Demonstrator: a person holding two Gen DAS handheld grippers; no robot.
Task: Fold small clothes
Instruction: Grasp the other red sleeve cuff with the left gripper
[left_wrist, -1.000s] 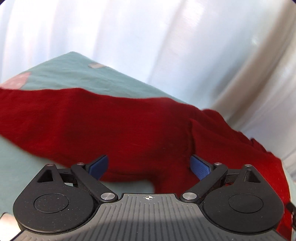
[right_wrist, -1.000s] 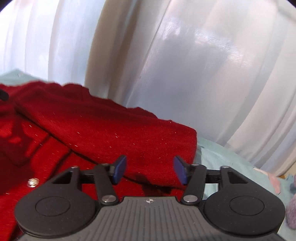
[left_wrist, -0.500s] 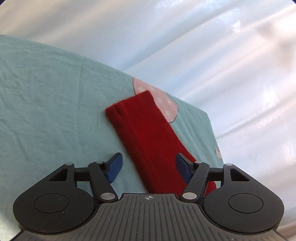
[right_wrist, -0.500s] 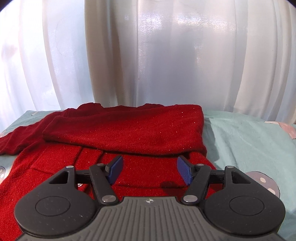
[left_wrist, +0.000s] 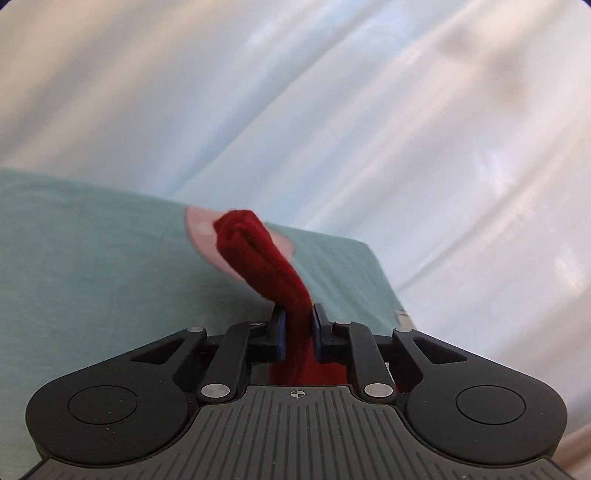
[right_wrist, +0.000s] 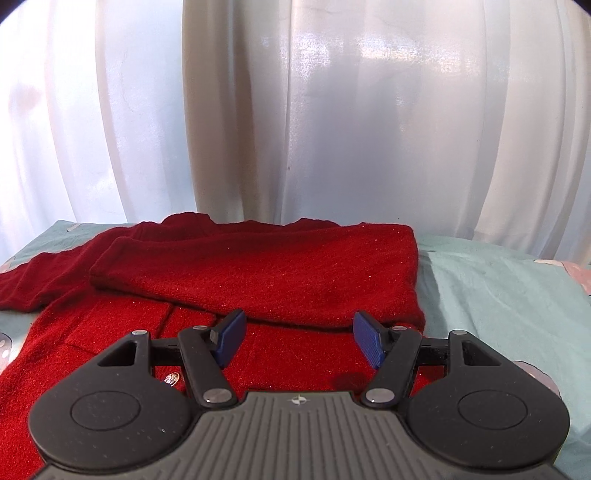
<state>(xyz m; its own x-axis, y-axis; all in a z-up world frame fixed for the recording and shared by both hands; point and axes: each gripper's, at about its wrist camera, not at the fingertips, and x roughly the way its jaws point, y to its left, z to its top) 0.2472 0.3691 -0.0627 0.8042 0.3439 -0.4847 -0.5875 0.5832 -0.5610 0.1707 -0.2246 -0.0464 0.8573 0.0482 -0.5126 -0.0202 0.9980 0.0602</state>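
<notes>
A small red knit cardigan (right_wrist: 258, 280) lies on a teal sheet (right_wrist: 498, 295), its right sleeve folded across the body. A silver button (right_wrist: 171, 378) shows near the front. My right gripper (right_wrist: 299, 332) is open and empty, hovering just above the cardigan's lower front. In the left wrist view my left gripper (left_wrist: 298, 328) is shut on the cardigan's left sleeve (left_wrist: 266, 266), which sticks up and forward from between the blue pads, its cuff end lifted off the sheet.
The teal sheet (left_wrist: 92, 277) has pink spotted patches (left_wrist: 199, 229). White curtains (right_wrist: 332, 110) hang close behind the surface's far edge. The sheet's edge drops off at the right in the left wrist view (left_wrist: 384, 280).
My left gripper closed on the red sleeve and lifted it; half a second ago it was open over the flat sleeve. My right gripper barely moved, staying open over the cardigan.
</notes>
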